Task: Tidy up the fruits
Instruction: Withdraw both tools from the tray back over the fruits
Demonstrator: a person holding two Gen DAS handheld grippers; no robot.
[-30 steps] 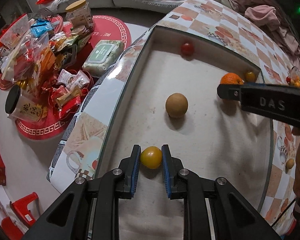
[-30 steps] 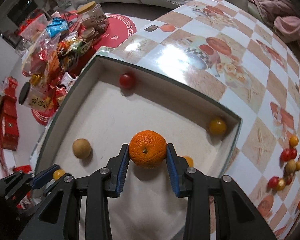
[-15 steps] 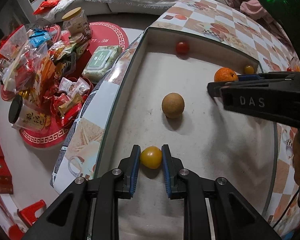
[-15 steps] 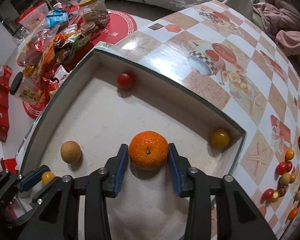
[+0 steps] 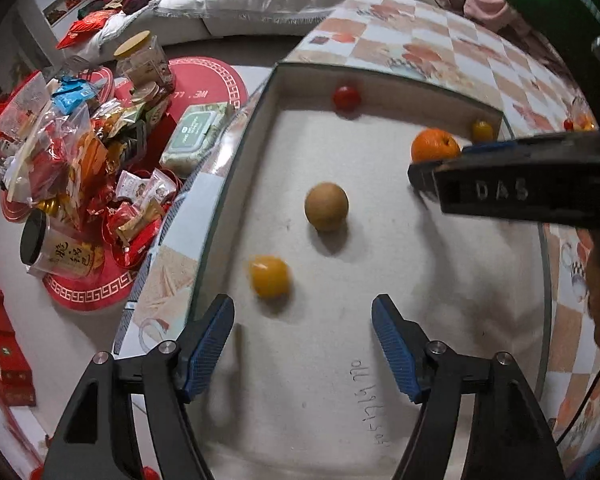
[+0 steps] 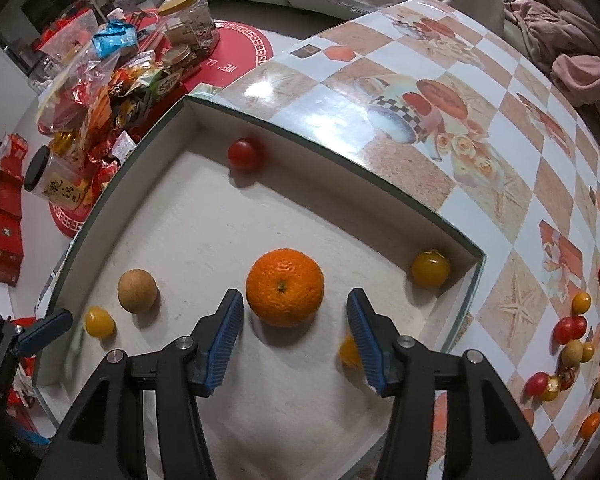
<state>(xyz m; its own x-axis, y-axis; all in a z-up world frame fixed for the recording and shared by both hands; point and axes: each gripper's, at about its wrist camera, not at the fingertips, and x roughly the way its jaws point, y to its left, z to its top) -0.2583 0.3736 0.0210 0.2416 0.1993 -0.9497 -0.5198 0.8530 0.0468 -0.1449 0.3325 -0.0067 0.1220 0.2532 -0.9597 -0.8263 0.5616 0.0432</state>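
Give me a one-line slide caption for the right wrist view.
Open right gripper behind a round orange mandarin resting in the shallow white tray, near a tan round fruit.

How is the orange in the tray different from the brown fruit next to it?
The orange is bright orange with a dimpled peel and a stem mark; the brown fruit is dull tan and smooth. The orange is clearly bigger. It lies between the open right gripper fingers; the brown fruit lies apart. Both are round and rest on the tray floor.

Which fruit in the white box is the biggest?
The orange mandarin, between the open right gripper fingers; the brown, red and yellow fruits are all smaller.
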